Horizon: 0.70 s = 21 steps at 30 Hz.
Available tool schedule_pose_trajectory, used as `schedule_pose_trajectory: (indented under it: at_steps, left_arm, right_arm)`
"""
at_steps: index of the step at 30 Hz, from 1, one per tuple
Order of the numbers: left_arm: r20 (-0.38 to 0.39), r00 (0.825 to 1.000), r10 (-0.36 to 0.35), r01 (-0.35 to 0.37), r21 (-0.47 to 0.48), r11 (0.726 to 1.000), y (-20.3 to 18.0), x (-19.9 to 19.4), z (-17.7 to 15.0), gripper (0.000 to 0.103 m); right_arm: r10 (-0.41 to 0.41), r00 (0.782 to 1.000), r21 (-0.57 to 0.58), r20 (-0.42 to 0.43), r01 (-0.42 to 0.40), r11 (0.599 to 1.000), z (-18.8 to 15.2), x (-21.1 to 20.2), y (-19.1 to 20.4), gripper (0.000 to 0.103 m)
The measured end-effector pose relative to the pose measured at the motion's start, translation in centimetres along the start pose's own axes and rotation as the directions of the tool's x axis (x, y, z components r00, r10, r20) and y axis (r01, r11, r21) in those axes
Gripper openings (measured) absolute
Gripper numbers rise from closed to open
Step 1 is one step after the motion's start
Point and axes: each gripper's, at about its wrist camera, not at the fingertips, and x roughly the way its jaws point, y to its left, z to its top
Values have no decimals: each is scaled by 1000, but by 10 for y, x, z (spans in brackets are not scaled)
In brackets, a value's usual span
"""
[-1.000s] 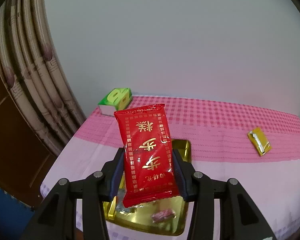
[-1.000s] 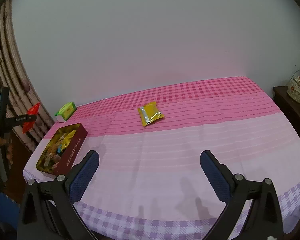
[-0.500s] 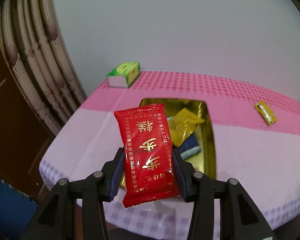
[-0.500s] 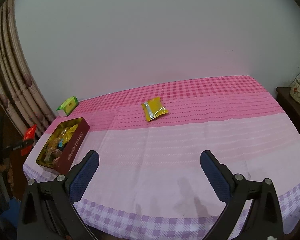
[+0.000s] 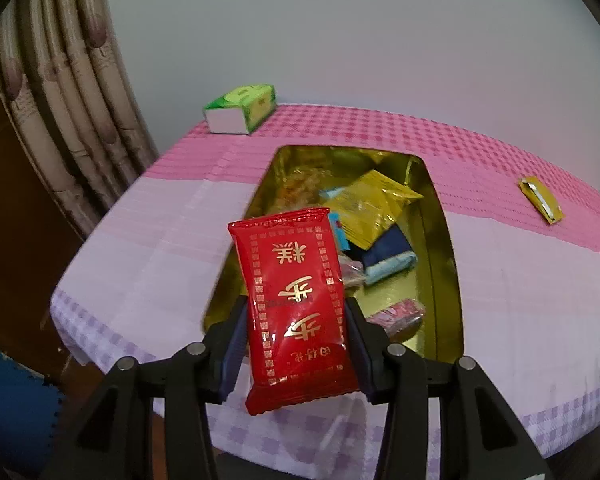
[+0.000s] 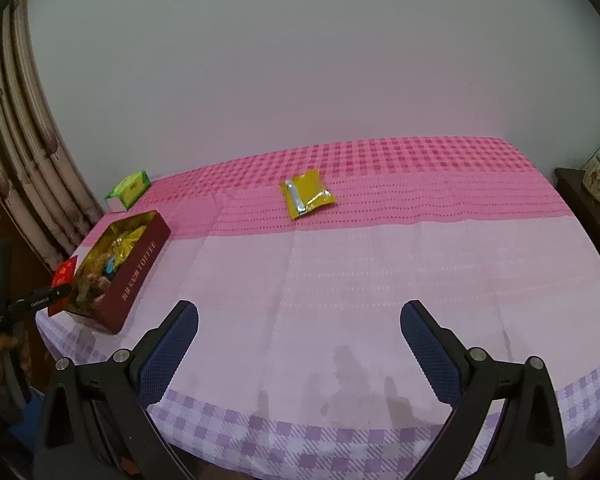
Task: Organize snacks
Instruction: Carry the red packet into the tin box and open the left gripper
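Clamping a glossy red foil snack packet with gold lettering, the left tongs hold it upright above the near end of the open gold-lined maroon tin box, which already contains mixed sweets. The right tongs hang wide apart and empty over the pink checked desk. A yellow foil sachet lies well apart, toward the wall.
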Motion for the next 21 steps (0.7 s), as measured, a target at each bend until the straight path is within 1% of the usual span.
schedule_pose_trajectory:
  at_steps: [4, 7, 15, 21]
  left_arm:
    - [-16, 1000, -8, 8, 14, 1000, -6, 11, -7, 46]
    - [1, 1000, -12, 12, -6, 1000, -4, 14, -7, 46]
    - [10, 1000, -5, 5, -23, 1000, -5, 31, 5, 46]
    - [4, 1000, -4, 4, -35, 999, -5, 42, 8, 46]
  right_arm:
    - [-5, 1000, -1, -22, 5, 1000, -2, 9, -2, 101]
    - [-9, 999, 0, -36, 9, 1000, -5, 14, -4, 101]
    - [-14, 998, -9, -69, 13, 1000, -10, 26, -4, 101]
    - [-17, 997, -15, -81, 16, 1000, -13, 29, -5, 101]
